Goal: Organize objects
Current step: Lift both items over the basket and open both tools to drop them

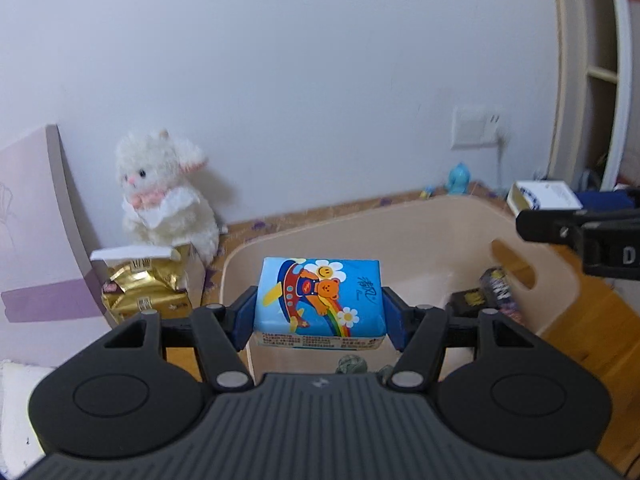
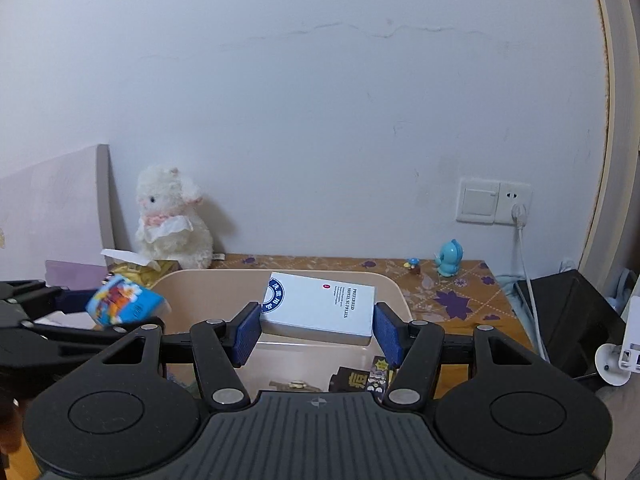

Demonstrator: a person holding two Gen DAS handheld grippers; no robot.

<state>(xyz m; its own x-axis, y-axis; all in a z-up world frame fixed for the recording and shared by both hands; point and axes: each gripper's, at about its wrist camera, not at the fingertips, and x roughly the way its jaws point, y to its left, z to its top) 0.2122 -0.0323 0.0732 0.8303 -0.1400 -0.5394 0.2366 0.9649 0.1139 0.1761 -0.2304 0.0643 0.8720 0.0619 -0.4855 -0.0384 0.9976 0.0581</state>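
My left gripper (image 1: 319, 306) is shut on a blue tissue pack (image 1: 320, 300) with a cartoon bear, held above the near-left part of the beige bin (image 1: 400, 224). My right gripper (image 2: 316, 330) is shut on a white box (image 2: 320, 308) with a blue round stamp, held above the same bin (image 2: 192, 280). The right gripper also shows in the left wrist view (image 1: 560, 228) at the right, with the white box (image 1: 544, 194). The left gripper with the tissue pack (image 2: 124, 304) shows at the left of the right wrist view. Dark packets (image 1: 496, 292) lie in the bin.
A white plush lamb (image 1: 164, 196) sits by the wall with a gold pack (image 1: 144, 288) before it. A blue figurine (image 2: 450, 258) and a tiny toy (image 2: 412, 265) stand on the patterned table (image 2: 452, 296). A wall socket with a cable (image 2: 520, 212) is on the right. A pink board (image 1: 36, 220) leans at the left.
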